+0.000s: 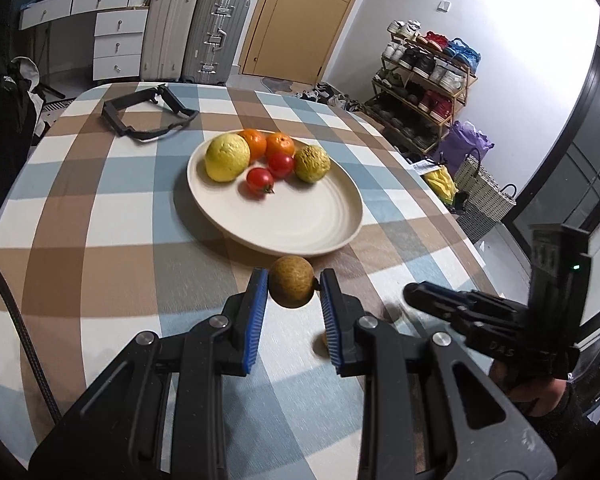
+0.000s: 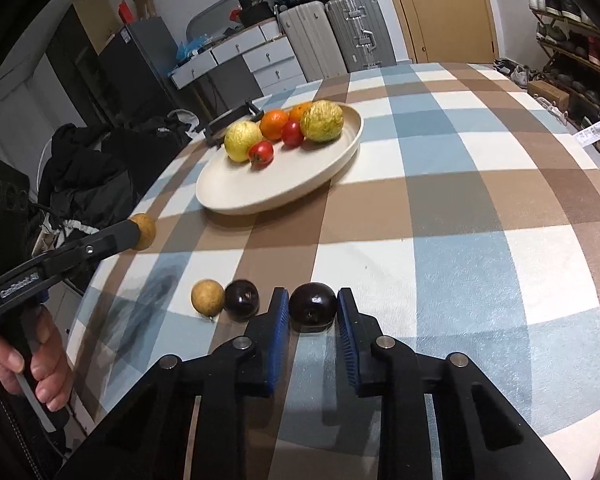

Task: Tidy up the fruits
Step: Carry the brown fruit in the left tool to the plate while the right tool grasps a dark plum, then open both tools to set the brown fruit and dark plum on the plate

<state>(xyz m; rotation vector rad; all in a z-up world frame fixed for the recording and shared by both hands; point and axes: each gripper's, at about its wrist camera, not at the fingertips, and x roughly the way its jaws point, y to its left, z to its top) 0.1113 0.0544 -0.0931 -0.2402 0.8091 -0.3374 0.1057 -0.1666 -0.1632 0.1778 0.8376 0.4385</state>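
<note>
A cream plate (image 1: 300,224) (image 2: 260,192) holds two yellow-green citrus fruits, two oranges (image 1: 280,145) and two tomatoes (image 1: 260,180). My left gripper (image 1: 294,286) is shut on a small brown fruit (image 1: 291,287) and holds it above the cloth just short of the plate's near rim; it also shows in the right wrist view (image 2: 144,231). My right gripper (image 2: 313,305) has its jaws around a dark purple fruit (image 2: 313,303) that rests on the table. A second dark fruit (image 2: 241,298) and a tan fruit (image 2: 207,297) lie to its left.
The table has a brown, blue and white checked cloth (image 1: 100,216). A black strap (image 1: 148,114) lies at its far left. Suitcases (image 1: 216,36), white drawers, a door and a shoe rack (image 1: 424,80) stand beyond. The right gripper's body (image 1: 500,320) is at the table's right edge.
</note>
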